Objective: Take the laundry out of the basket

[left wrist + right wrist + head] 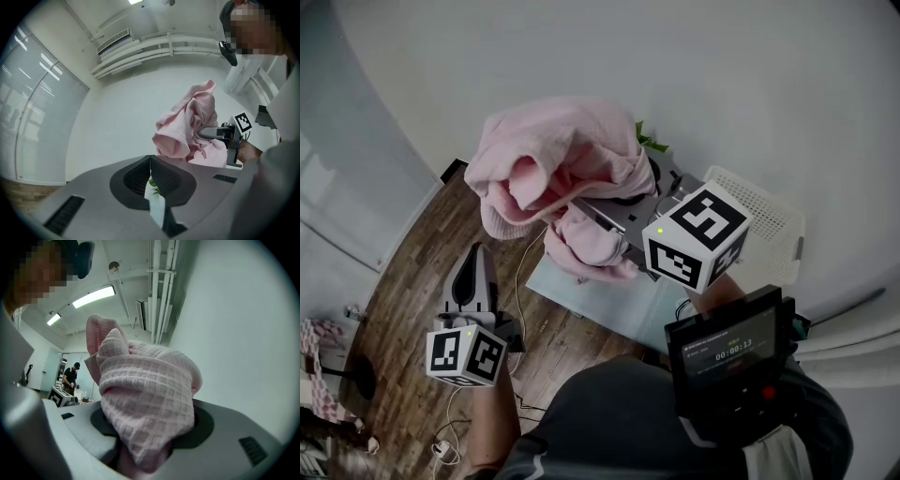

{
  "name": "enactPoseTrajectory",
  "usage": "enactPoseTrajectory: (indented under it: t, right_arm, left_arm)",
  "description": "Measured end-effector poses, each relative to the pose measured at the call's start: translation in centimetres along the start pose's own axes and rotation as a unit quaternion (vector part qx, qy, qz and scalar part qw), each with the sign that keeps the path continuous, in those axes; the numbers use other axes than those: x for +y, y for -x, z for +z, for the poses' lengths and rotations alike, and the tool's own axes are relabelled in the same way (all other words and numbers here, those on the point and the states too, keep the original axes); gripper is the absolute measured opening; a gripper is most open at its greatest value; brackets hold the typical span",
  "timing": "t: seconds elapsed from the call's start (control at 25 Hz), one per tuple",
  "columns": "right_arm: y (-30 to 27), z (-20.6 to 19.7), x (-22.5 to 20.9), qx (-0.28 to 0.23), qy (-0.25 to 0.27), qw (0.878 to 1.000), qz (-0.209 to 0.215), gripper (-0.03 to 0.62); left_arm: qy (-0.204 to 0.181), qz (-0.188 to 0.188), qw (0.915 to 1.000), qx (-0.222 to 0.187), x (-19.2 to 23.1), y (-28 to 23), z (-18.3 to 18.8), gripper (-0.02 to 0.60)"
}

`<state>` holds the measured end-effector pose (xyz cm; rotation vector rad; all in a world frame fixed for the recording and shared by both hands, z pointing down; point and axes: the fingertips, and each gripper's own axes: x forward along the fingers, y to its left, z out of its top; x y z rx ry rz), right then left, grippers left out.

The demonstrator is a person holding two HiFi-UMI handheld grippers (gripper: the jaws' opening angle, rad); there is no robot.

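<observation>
A pink waffle-weave cloth [553, 169] hangs bunched in the air, and my right gripper [595, 211] is shut on it. In the right gripper view the cloth [145, 399] fills the space between the jaws and hides the fingertips. The white perforated laundry basket [769, 220] sits behind and to the right of that gripper's marker cube; its inside is hidden. My left gripper [473, 272] is lower left over the wooden floor, apart from the cloth. In its own view the left gripper [150, 159] has its tips together and holds nothing, with the cloth [187, 126] up ahead.
A pale table top [600, 291] lies under the cloth and basket. A green plant [652, 142] shows behind the cloth. Cables [450, 441] trail on the wooden floor at lower left. A white wall curves behind. A person stands far off in the right gripper view [70, 376].
</observation>
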<state>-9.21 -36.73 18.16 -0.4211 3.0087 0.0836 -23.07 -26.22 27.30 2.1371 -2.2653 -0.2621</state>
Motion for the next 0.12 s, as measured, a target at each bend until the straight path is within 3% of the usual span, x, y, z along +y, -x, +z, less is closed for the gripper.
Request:
enactPoseTrajectory:
  t: [0.12]
  right_arm:
    - [0.01,-0.36,-0.06,0.0,-0.001,1.0,-0.001,0.276]
  left_arm:
    - [-0.001,0.001,1.0,0.0,0.05,-0.04,-0.25,0.009]
